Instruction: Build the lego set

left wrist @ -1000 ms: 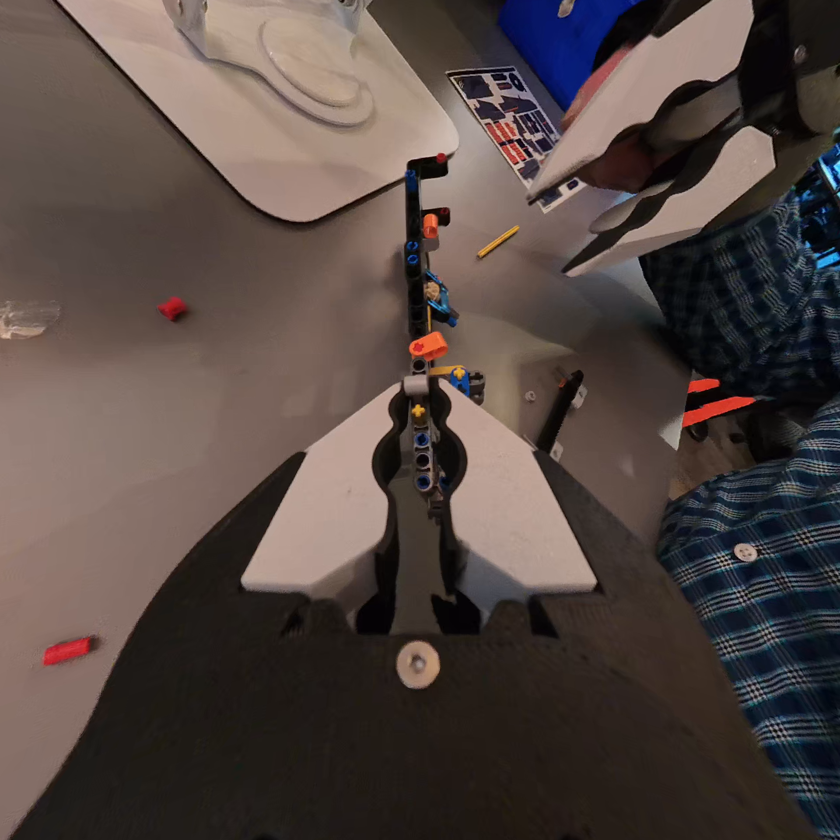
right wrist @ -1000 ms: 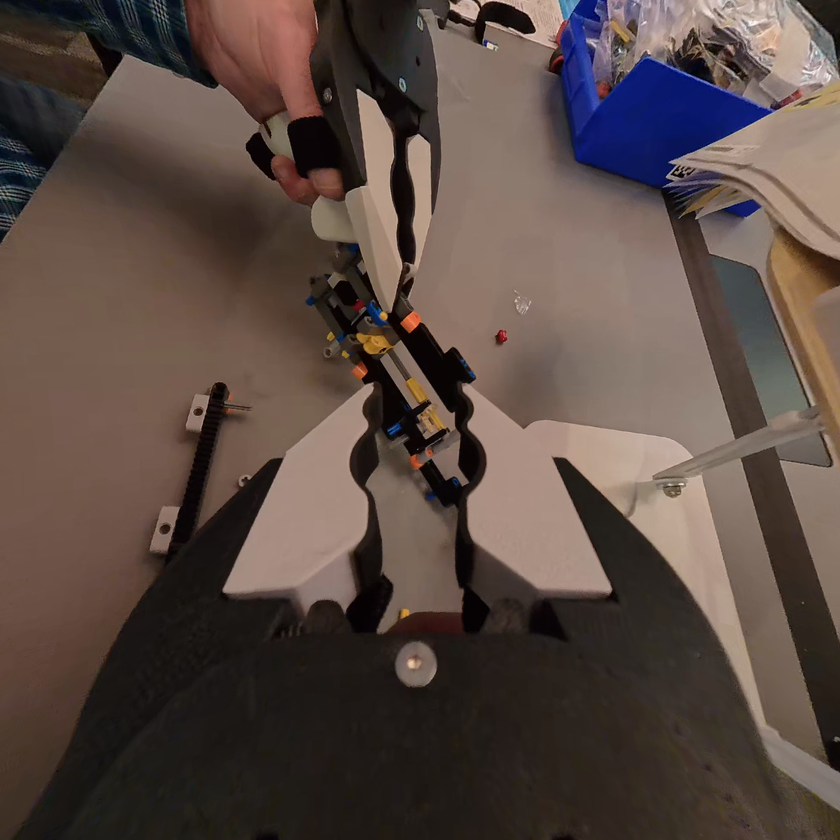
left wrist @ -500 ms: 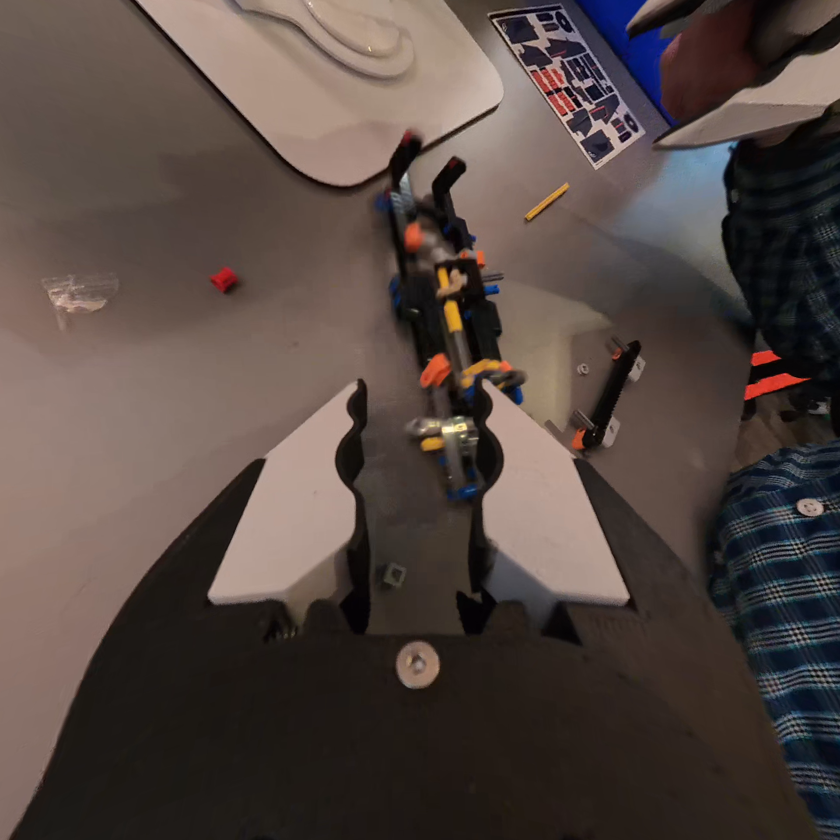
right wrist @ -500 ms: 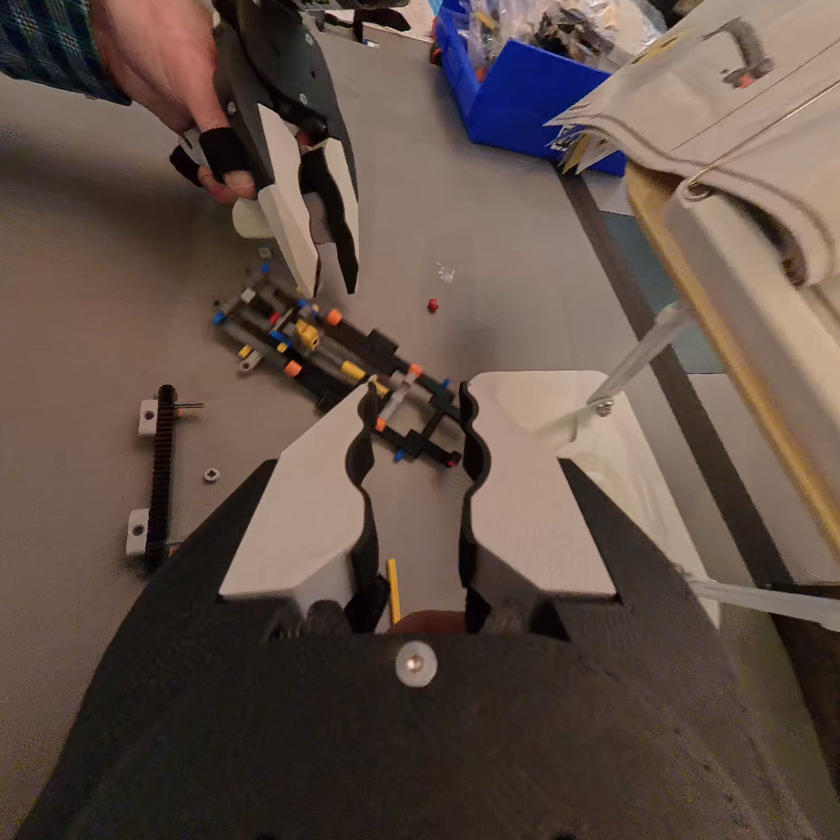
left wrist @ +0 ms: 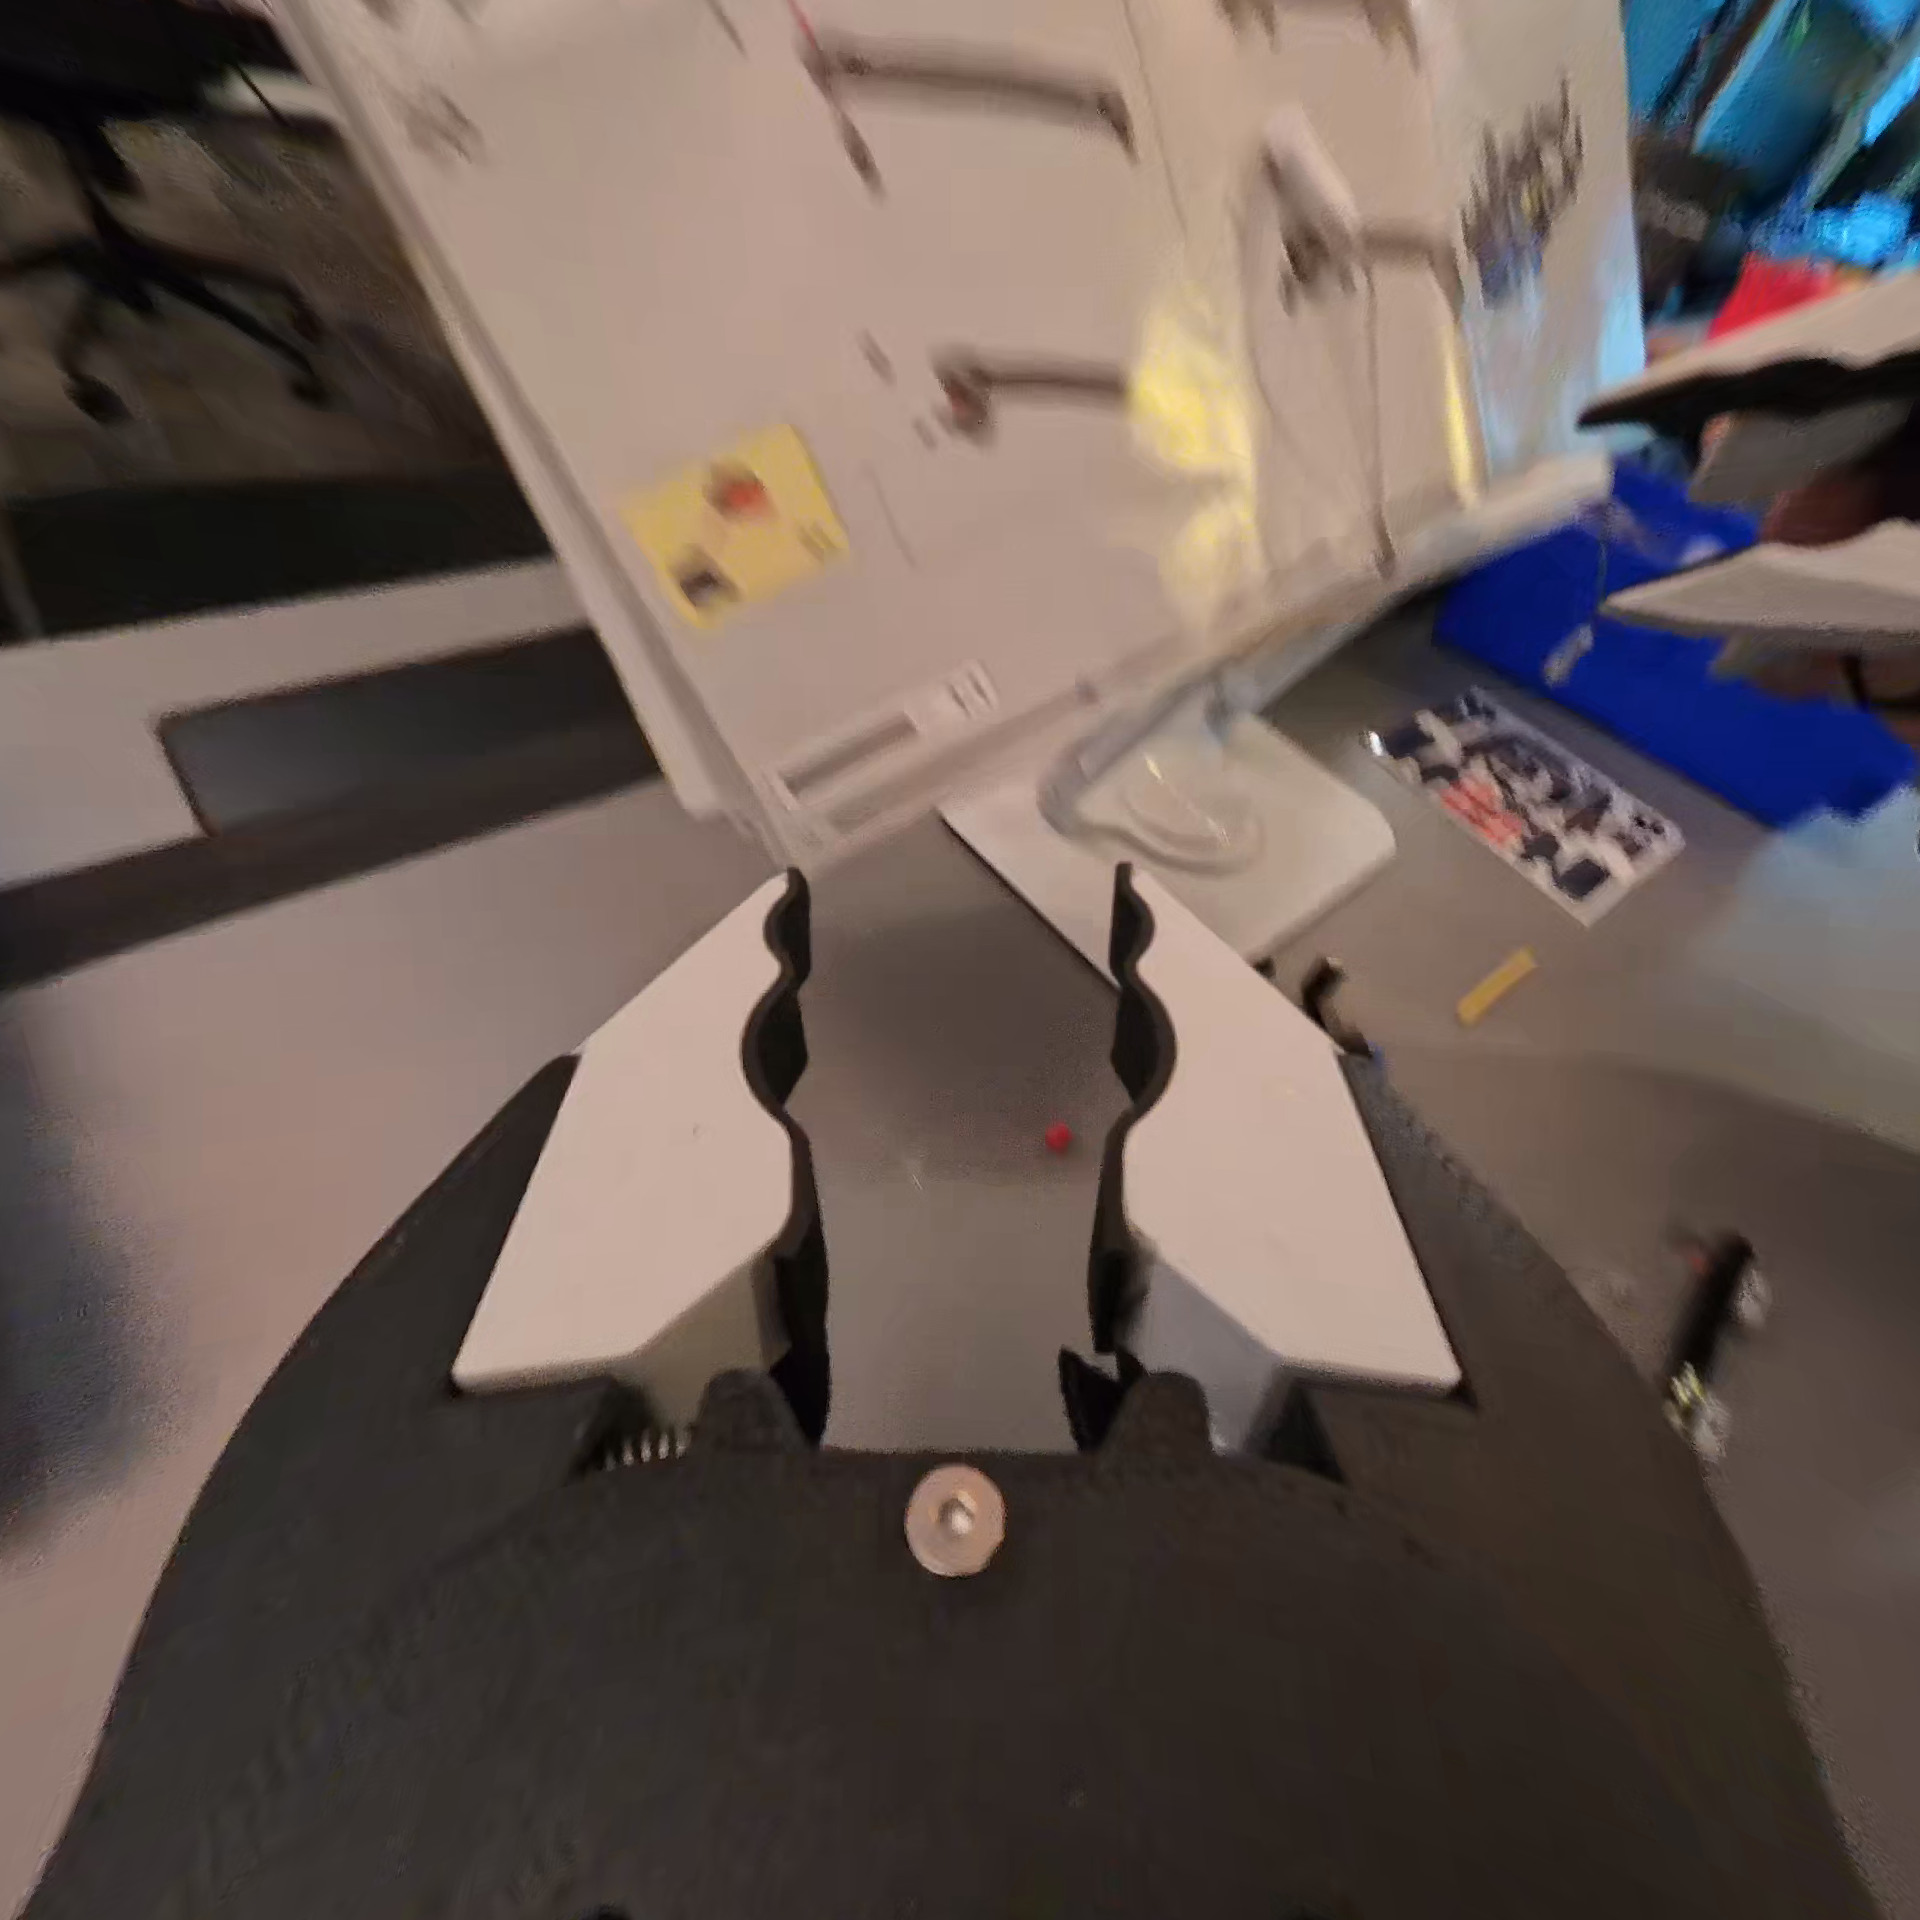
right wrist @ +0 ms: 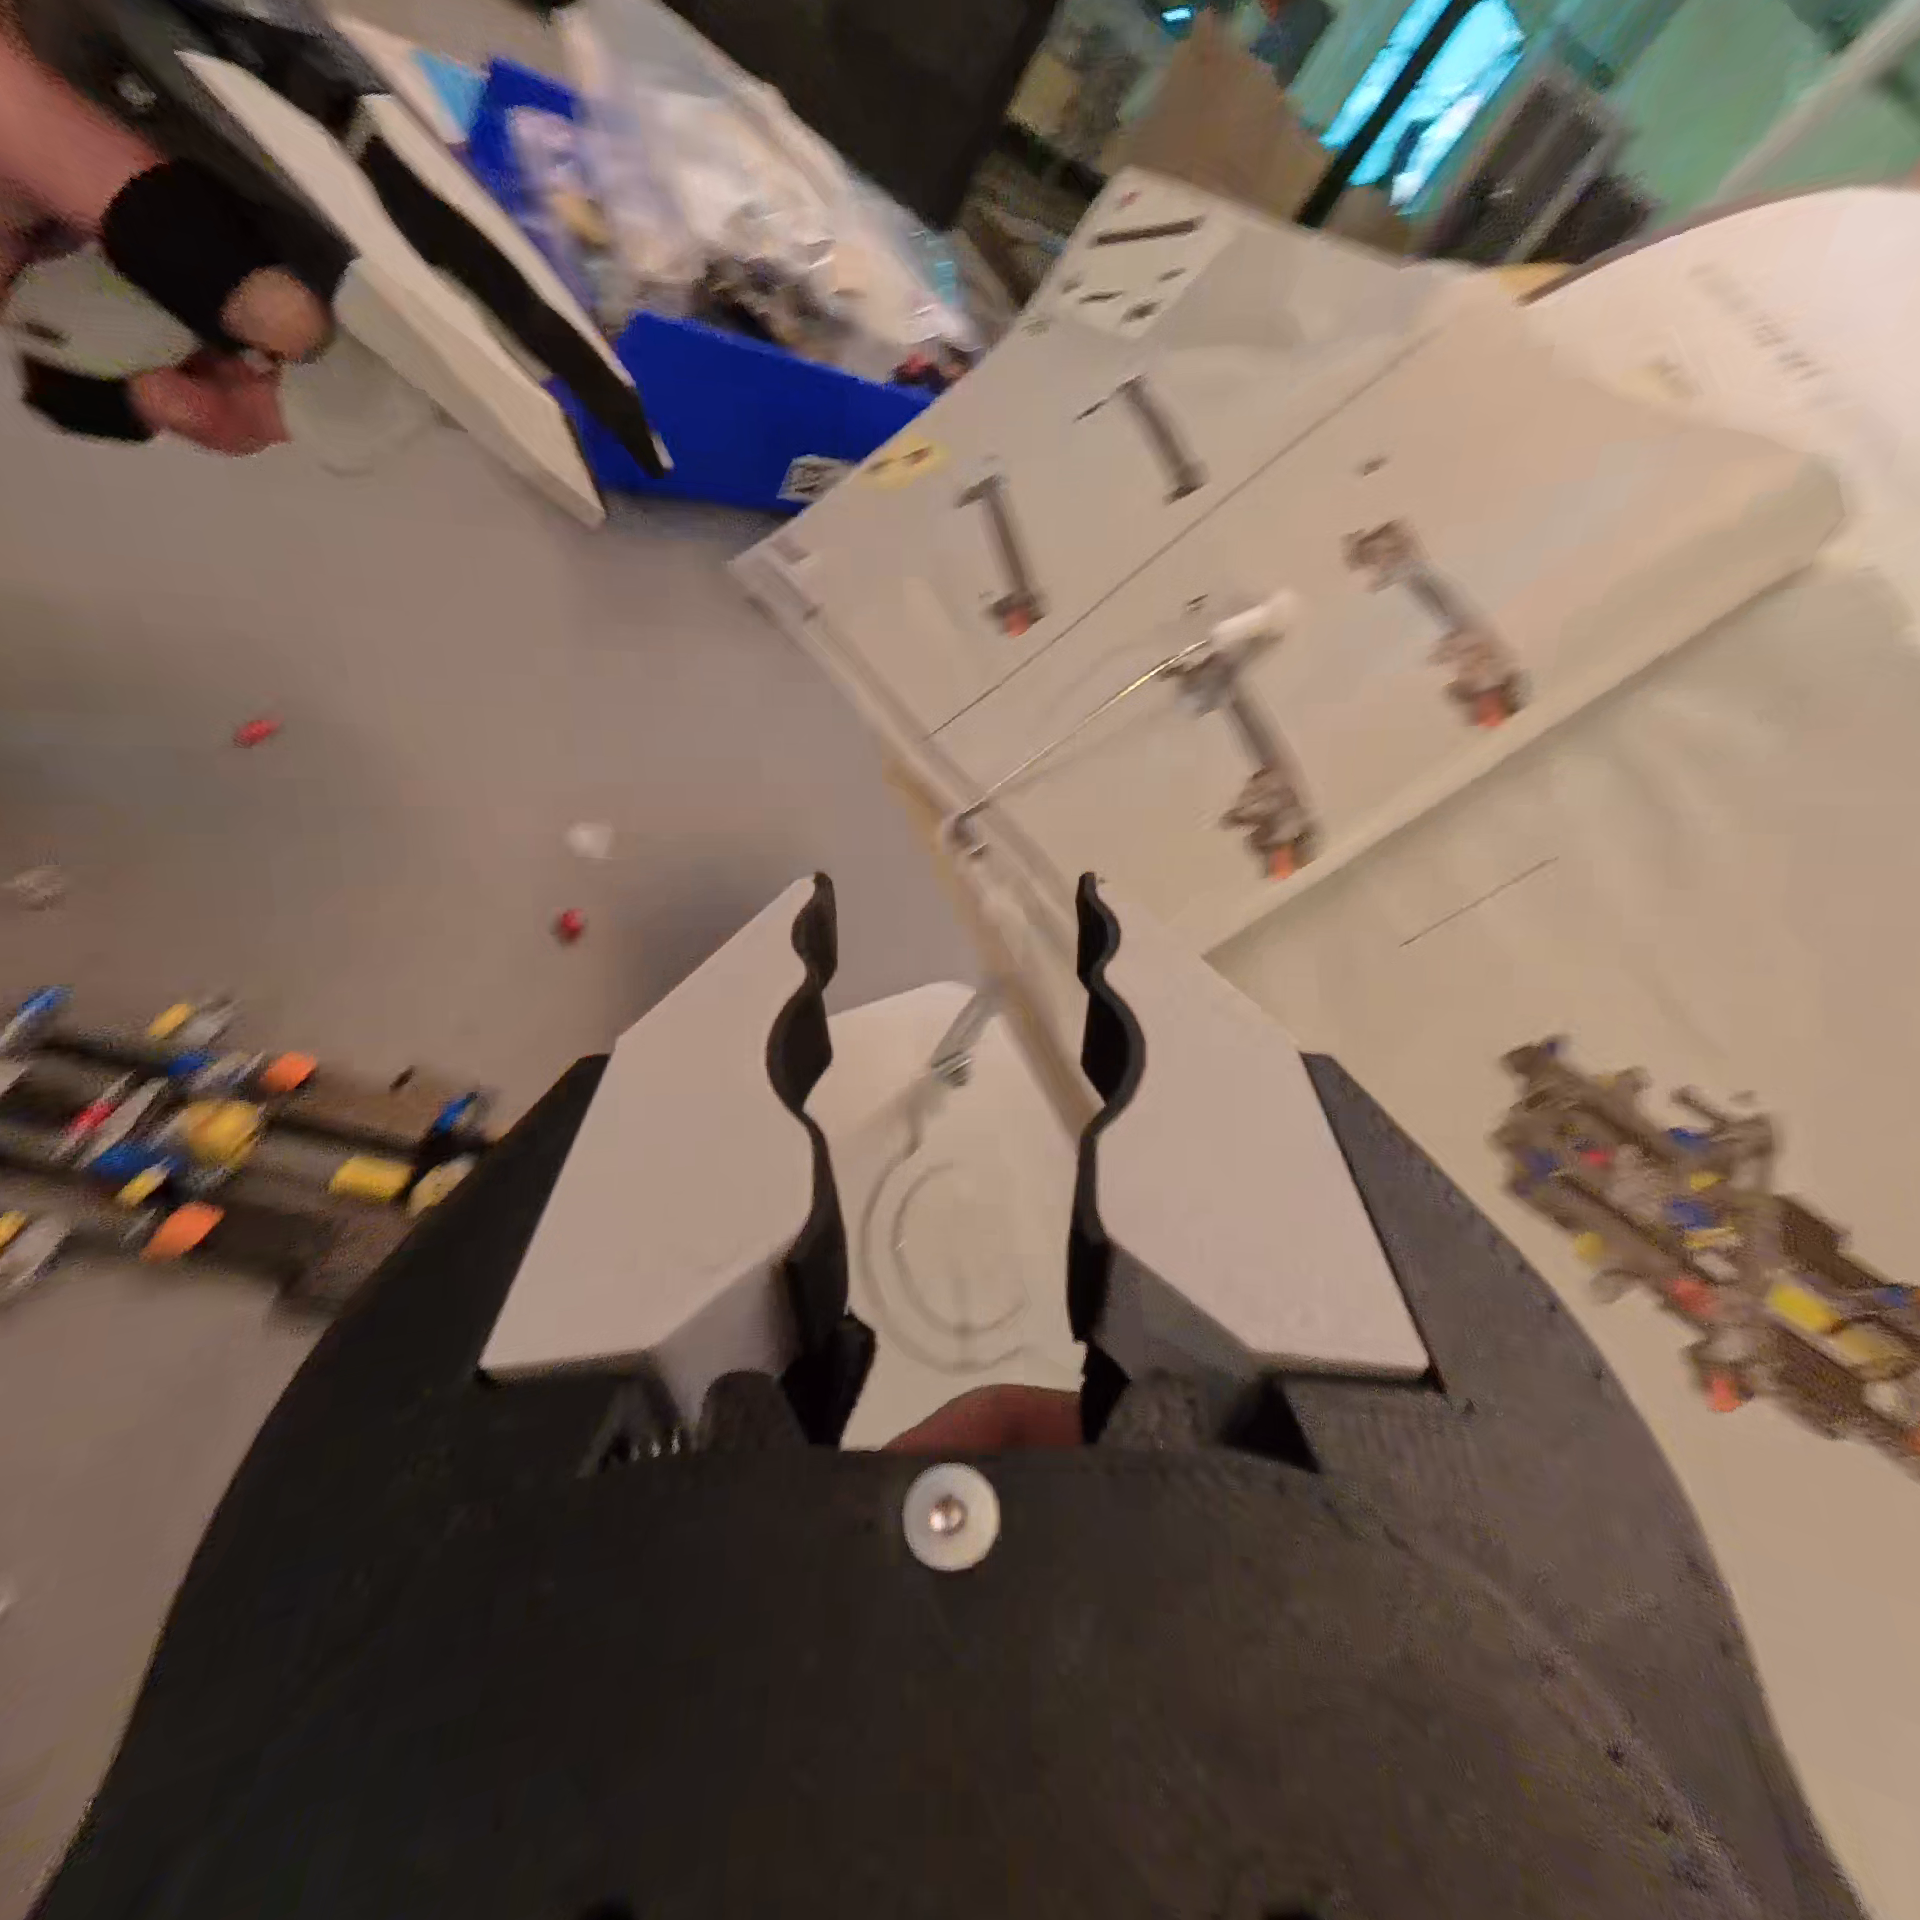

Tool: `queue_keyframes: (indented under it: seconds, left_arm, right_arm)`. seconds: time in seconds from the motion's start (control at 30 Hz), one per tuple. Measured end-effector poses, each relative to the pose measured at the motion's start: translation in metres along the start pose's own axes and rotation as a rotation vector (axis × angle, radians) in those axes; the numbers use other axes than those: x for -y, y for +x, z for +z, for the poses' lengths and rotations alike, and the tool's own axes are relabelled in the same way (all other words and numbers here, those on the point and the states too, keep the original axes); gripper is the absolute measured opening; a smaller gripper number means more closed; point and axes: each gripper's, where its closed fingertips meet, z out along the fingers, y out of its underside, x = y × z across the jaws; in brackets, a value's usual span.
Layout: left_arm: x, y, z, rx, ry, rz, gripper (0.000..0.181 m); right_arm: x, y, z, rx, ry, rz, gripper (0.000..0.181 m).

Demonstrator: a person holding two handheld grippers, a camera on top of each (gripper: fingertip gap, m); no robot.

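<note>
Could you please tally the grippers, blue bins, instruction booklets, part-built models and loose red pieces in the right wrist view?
grippers: 2 (right gripper, left gripper)
blue bin: 1
instruction booklet: 1
part-built model: 1
loose red pieces: 2 ()
Total: 7

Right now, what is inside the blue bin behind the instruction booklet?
The blue bin holds clear plastic bags heaped above its rim, blurred, with small dark pieces inside. Its lower contents are hidden by its wall, and the left gripper covers one corner.
</note>
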Motion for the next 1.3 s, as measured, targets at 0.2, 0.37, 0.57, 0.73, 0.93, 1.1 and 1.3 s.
queue_keyframes:
  seconds: [0.2,0.37,0.57,0.73,0.93,1.1,1.3]
  left_arm:
    - [0.055,-0.056,0.021,0.041,0.149,-0.01,0.06]
    - [0.084,-0.071,0.043,0.004,0.192,0.008,0.058]
    - [0.105,-0.08,0.056,-0.055,0.226,-0.022,0.037]
    - [0.112,-0.079,0.05,-0.035,0.246,0.039,0.0]
    - [0.109,-0.076,0.051,-0.06,0.207,0.051,0.0]
    - [0.119,-0.071,0.046,-0.085,0.239,0.03,0.0]
    - [0.131,-0.056,0.043,-0.134,0.245,0.048,0.0]
  right_arm:
    - [0.019,0.045,0.035,-0.116,-0.059,0.091,0.04]
    - [0.023,0.037,0.058,-0.05,-0.088,0.155,0.025]
    - [0.024,0.03,0.071,-0.026,-0.096,0.129,0.002]
    - [0.029,0.012,0.074,0.047,-0.063,0.012,0.0]
    - [0.016,-0.015,0.085,0.101,-0.165,-0.218,0.0]
    - [0.008,-0.027,0.08,0.156,-0.209,-0.342,0.0]
    - [0.001,-0.034,0.077,0.173,-0.225,-0.457,0.0]
